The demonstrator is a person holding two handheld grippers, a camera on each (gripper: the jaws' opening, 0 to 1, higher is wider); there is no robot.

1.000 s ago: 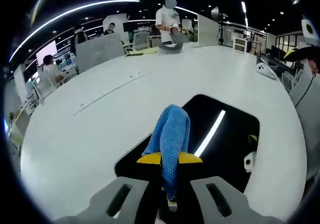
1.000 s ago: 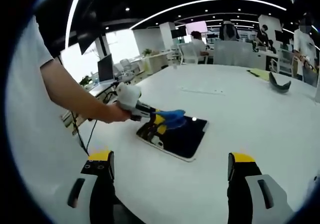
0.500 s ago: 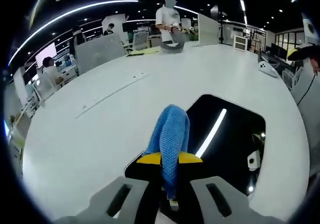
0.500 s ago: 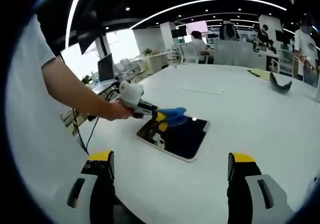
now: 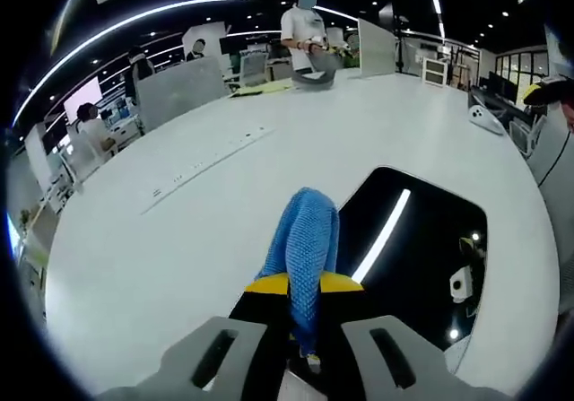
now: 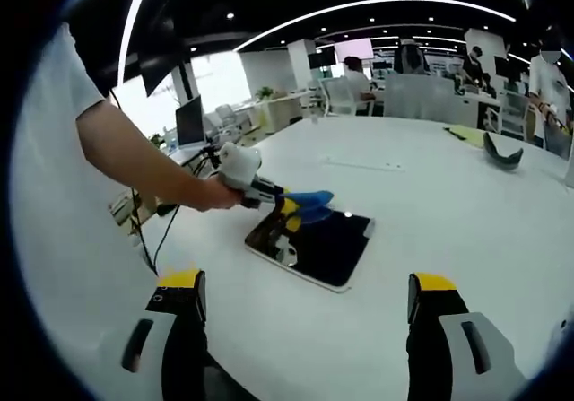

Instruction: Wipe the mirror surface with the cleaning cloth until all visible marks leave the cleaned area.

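While both views look across one white table, the lines run from left to right.

Arm (image 6: 134, 172): bare forearm below a white sleeve, reaching in from the left of the right gripper view, the hand around the left gripper's pale handle.

Left gripper (image 5: 303, 286): grey jaws with yellow tips, pinched tight on the cloth; in the right gripper view it (image 6: 285, 207) sits at the mirror's left edge.

Cloth (image 5: 303, 248): blue, with a knitted, mesh-like weave, bunched into a rounded lump that stands up from the jaws; its front end lies over the mirror's near edge. In the right gripper view it (image 6: 309, 202) is a flat blue tongue above the glass.

Mirror (image 5: 421, 239): flat rectangle with rounded corners, dark and glossy, lying on the table (image 5: 179, 231); a bright ceiling strip reflects as a long white streak.

Right gripper (image 6: 305, 307): grey jaws with yellow tips spread wide apart, nothing between them, held well short of the mirror (image 6: 323, 248).
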